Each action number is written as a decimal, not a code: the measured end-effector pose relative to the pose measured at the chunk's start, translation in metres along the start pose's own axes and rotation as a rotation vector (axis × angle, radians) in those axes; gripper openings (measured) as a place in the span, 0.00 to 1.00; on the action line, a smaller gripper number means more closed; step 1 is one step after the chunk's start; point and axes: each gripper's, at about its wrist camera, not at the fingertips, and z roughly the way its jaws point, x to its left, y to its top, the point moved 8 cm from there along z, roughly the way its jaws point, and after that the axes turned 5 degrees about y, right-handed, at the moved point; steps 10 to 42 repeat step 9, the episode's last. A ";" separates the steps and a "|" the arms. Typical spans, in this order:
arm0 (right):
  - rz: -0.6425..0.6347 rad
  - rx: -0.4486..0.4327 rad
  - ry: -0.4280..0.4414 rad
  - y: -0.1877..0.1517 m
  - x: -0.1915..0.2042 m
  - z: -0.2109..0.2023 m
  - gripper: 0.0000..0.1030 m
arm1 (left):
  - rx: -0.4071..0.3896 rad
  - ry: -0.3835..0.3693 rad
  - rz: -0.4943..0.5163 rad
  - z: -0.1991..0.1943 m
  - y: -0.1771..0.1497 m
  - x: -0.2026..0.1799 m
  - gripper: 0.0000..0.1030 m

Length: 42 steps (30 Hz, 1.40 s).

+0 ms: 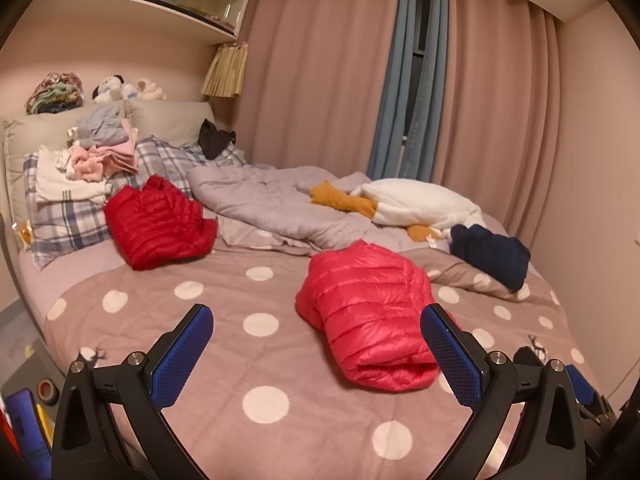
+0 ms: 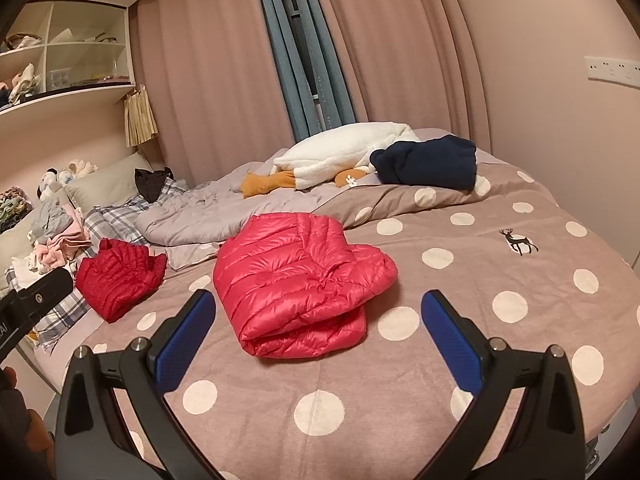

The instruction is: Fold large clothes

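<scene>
A pink-red down jacket (image 1: 370,312) (image 2: 298,280) lies folded into a thick bundle on the polka-dot bedspread (image 1: 240,360) (image 2: 440,352). A darker red down jacket (image 1: 158,226) (image 2: 118,274) lies folded near the pillows. A navy garment (image 1: 490,254) (image 2: 428,162) sits folded at the far side. My left gripper (image 1: 318,356) hovers open above the bedspread, its right finger beside the pink-red jacket. My right gripper (image 2: 316,344) is open too, just in front of that jacket, holding nothing.
A rumpled grey duvet (image 1: 272,208) (image 2: 192,216) and a white goose plush (image 1: 420,204) (image 2: 344,152) lie across the back of the bed. Stacked clothes (image 1: 100,156) rest on plaid pillows (image 1: 68,220). Pink curtains (image 1: 320,80) hang behind, and shelves (image 1: 140,4) sit upper left.
</scene>
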 end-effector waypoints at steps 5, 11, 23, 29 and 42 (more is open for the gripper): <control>0.002 -0.007 -0.011 0.001 -0.003 -0.001 1.00 | -0.005 -0.034 0.001 0.000 0.001 -0.002 0.99; 0.002 -0.004 -0.023 0.001 -0.004 0.000 1.00 | -0.016 -0.033 0.021 0.002 0.001 -0.005 0.99; 0.002 -0.004 -0.023 0.001 -0.004 0.000 1.00 | -0.016 -0.033 0.021 0.002 0.001 -0.005 0.99; 0.002 -0.004 -0.023 0.001 -0.004 0.000 1.00 | -0.016 -0.033 0.021 0.002 0.001 -0.005 0.99; 0.002 -0.004 -0.023 0.001 -0.004 0.000 1.00 | -0.016 -0.033 0.021 0.002 0.001 -0.005 0.99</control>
